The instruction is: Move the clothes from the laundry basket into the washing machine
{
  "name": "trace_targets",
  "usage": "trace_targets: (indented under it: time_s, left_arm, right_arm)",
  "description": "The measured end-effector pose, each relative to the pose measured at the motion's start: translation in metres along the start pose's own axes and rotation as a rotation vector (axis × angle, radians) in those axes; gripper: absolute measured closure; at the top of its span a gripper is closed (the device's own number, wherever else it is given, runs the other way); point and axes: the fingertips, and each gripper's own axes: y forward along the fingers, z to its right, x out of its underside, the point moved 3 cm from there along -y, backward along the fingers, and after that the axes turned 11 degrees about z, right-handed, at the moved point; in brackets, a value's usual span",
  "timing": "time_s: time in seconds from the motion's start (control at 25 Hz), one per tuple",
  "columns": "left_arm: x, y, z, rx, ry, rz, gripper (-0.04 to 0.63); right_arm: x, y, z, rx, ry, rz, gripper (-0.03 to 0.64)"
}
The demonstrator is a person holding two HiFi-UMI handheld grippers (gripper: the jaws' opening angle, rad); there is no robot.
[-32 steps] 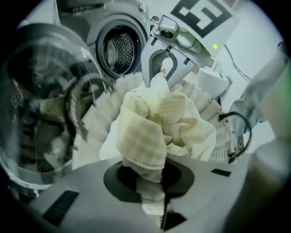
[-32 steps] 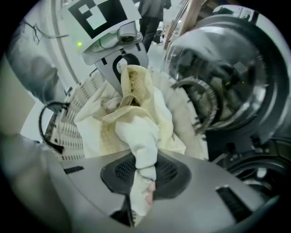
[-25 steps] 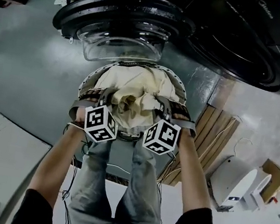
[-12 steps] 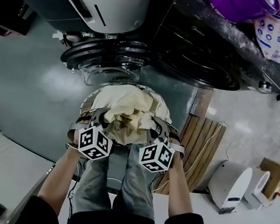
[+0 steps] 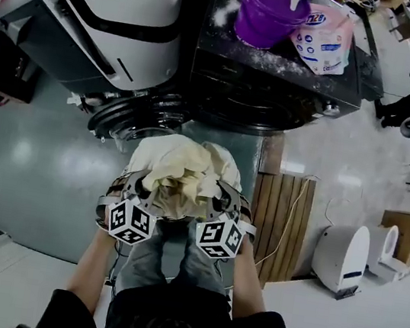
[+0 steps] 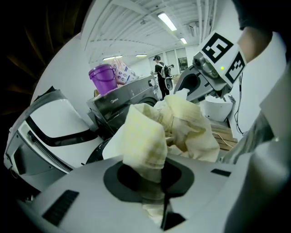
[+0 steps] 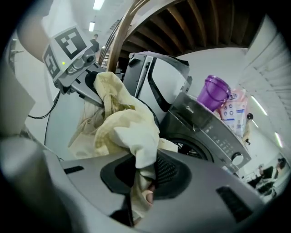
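Before the washer, L gripper & R gripper each pinch the clothes — steer bundle squarely in, w/ corners tucked.

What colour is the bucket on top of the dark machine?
Purple. The bucket shows best in the head view.

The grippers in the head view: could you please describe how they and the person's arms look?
The left gripper and right gripper are grey, each carrying a white cube with black square markers. The person wears black short sleeves.
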Motion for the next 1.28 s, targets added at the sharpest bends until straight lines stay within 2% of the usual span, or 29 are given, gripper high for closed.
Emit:
trace_targets:
  time_s: [0.12,0.24,0.52,0.68,0.84,1.08,1.28]
  left_arm:
    - [-0.019,-0.021,0.0,-0.006,0.018,0.023,0.526]
    - [-0.037,-0.034,0.002,-0.006,0.027,0.051,0.526]
    - [-0.07,-0.043,0.004,0.032,0.092,0.124,0.526]
    - [-0.088,-0.04,0.009,0.069,0.123,0.171,0.526]
    - [-0.104,-0.031,0.019,0.125,0.191,0.215,0.526]
    - [-0.129,-0.018,0.031,0.163,0.222,0.248,0.526]
    - [-0.143,0.009,0.043,0.174,0.287,0.219,0.526]
  right_arm:
    - [-0.01,-0.027,-0.001,0.037,0.019,0.01,0.554]
    - [-0.017,-0.049,0.004,0.067,-0.013,0.014,0.552]
    - [-0.033,-0.08,0.022,0.176,-0.01,0.018,0.552]
    - [-0.033,-0.097,0.032,0.246,0.008,-0.004,0.552]
    - [-0.028,-0.115,0.039,0.304,0.028,-0.036,0.552]
    - [-0.018,-0.131,0.062,0.35,0.034,-0.058,0.552]
    - [0.005,-0.126,0.084,0.322,0.004,-0.051,0.552]
